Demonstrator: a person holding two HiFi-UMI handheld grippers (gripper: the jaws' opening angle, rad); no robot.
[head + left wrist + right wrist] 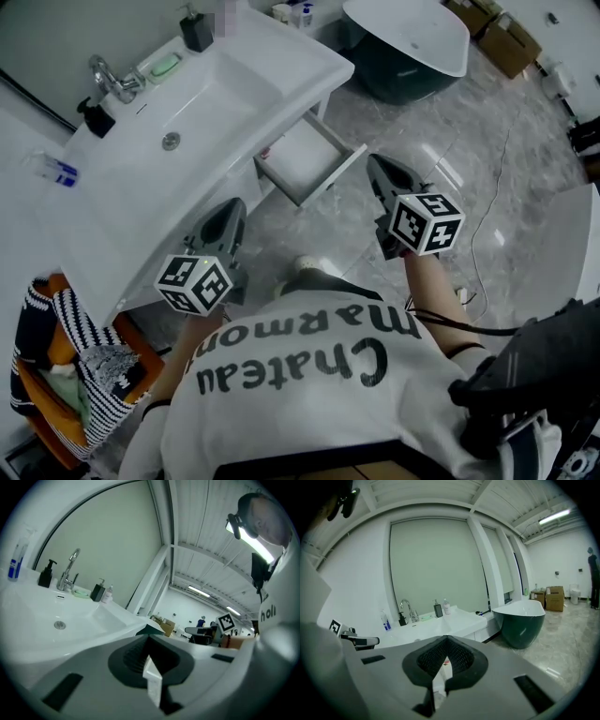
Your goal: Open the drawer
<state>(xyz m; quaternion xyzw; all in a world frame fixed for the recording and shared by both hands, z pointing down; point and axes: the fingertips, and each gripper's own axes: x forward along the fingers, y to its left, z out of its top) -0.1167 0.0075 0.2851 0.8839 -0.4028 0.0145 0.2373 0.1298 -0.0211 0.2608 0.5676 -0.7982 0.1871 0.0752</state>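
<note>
The fingers of the left gripper (149, 642) are pressed together with nothing between them. Those of the right gripper (446, 642) are likewise closed tip to tip and empty. Both grippers are held out level in front of the white ceramic vanity basin (234, 89), and each gripper view looks across the basin's top rather than down at its front.

The left gripper hangs just off the vanity's front edge. The right one is off the vanity's end that faces the dark green bathtub with a white inside (408, 47).

The white pull-out drawer (305, 161) sits under the vanity's front edge. It is drawn well out, so its pale floor lies open to the head view. The right gripper's tips look close to the drawer's outer corner there, but I judge them to be above it and not touching.

A chrome tap (108, 80) and a black soap dispenser (197, 30) stand along the vanity's back rim.

The opening step looks finished. If more travel is wanted, the right gripper would have to part its fingers, drop to the drawer front and pull straight outward. Otherwise there is only withdrawing to do.
</note>
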